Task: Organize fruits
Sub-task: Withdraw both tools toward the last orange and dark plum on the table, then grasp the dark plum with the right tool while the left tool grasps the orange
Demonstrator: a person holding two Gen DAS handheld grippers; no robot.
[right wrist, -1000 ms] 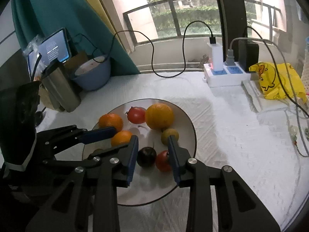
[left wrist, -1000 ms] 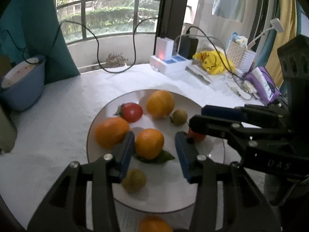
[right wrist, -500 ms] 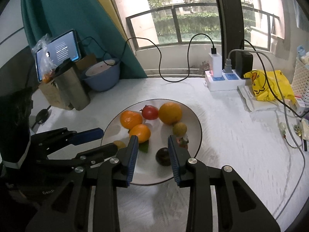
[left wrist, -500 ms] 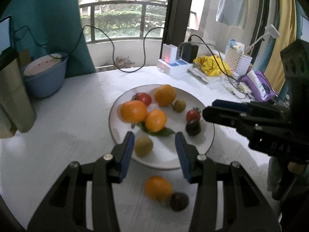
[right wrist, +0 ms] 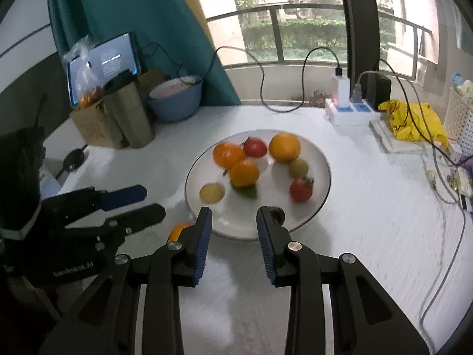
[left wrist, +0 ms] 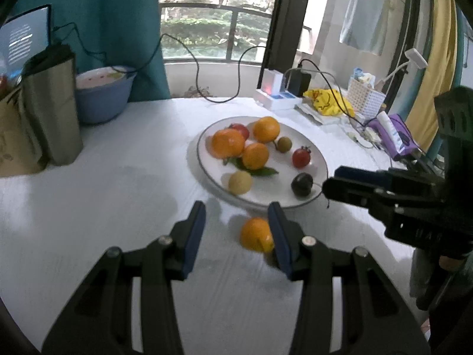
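A white plate (left wrist: 320, 159) (right wrist: 322, 159) on the white table holds three oranges, two red tomatoes, two yellow-green fruits and a dark fruit (left wrist: 302, 184). A loose orange (left wrist: 254, 234) lies on the table in front of the plate, partly behind a fingertip of my left gripper (left wrist: 238, 217). It also shows in the right wrist view (right wrist: 176, 230). My left gripper is open and empty above the table. My right gripper (right wrist: 234, 217) is open and empty over the plate's near rim. It also shows at the right of the left wrist view (left wrist: 351, 182).
At the back left stand a metal flask (left wrist: 51, 106), a brown box (right wrist: 94, 121), a blue bowl (left wrist: 102, 96) and a tablet (right wrist: 103, 60). A power strip (right wrist: 351, 112) with cables, a yellow bag (right wrist: 414, 121) and a white basket (left wrist: 365, 97) sit at the back right.
Both grippers have pulled back and up from the plate. The loose orange in front of the plate has come into the left wrist view. Both stay open and empty.
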